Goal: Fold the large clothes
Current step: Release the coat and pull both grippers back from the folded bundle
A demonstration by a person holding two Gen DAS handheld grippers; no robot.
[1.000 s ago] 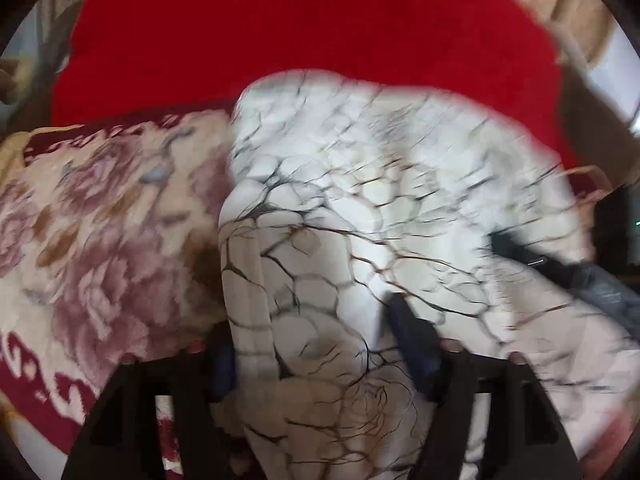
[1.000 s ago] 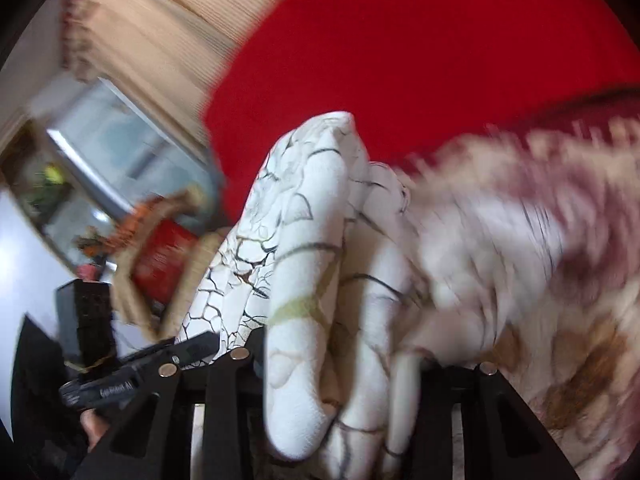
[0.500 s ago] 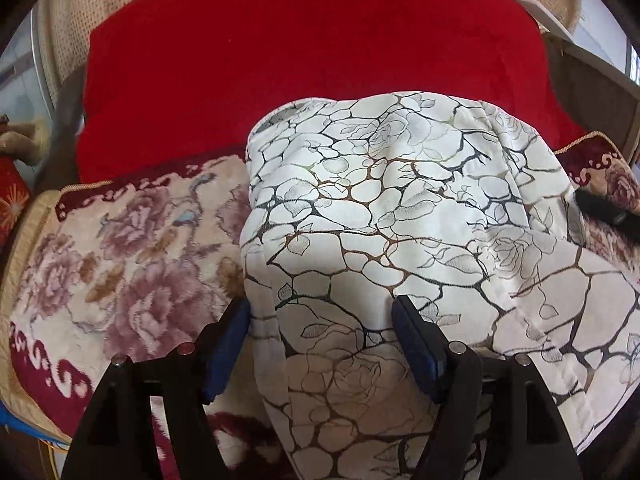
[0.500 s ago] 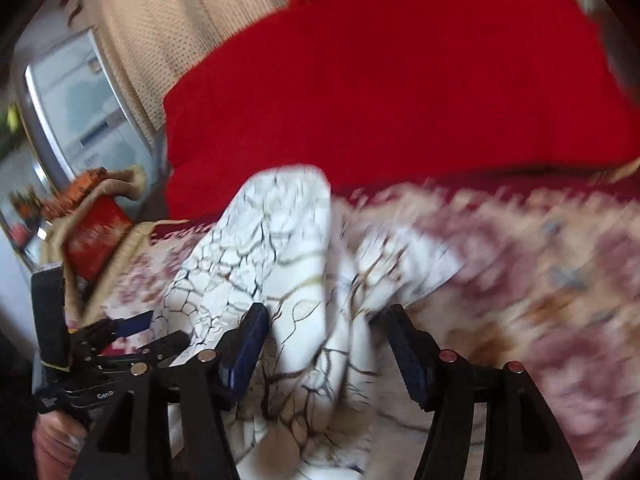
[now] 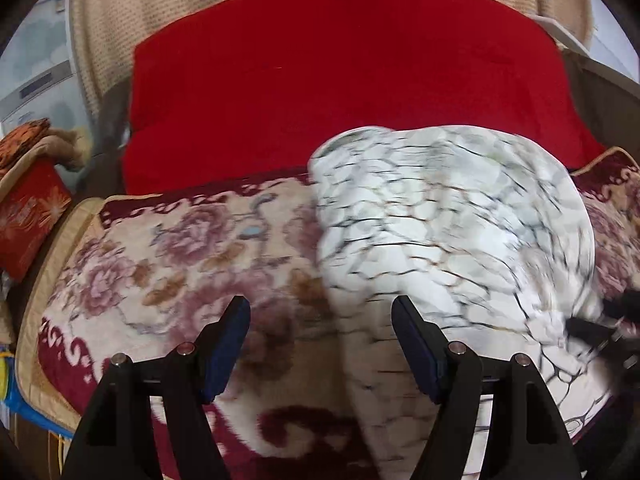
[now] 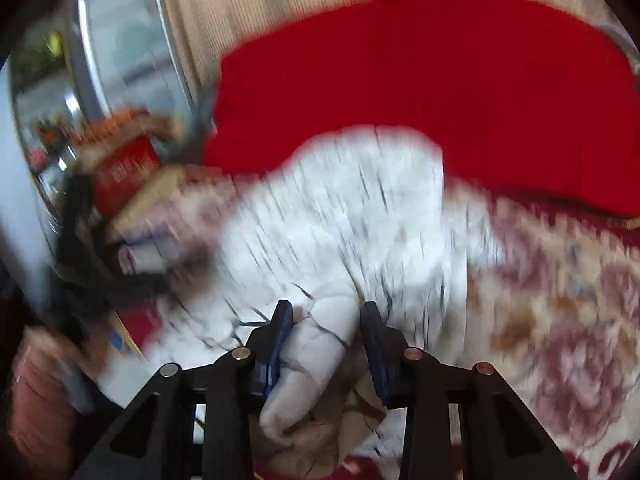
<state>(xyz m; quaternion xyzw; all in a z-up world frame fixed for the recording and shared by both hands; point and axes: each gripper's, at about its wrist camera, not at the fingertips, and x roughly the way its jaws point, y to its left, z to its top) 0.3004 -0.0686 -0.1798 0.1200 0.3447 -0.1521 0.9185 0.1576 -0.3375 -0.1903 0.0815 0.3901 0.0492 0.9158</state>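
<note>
We see a soft white garment (image 5: 448, 240), veined with dark crackle lines, bunched on a plush floral blanket (image 5: 160, 256) before a red cushion (image 5: 340, 92). Our left gripper (image 5: 320, 344) is spread wide, its fingers apart over cloth and blanket; our right gripper (image 6: 326, 344) stands parted around a rounded fold.

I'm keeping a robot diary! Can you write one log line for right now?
step: folding | white crackle-print garment on floral blanket | left gripper: open, off cloth | right gripper: part open around a fold | view: blurred
</note>
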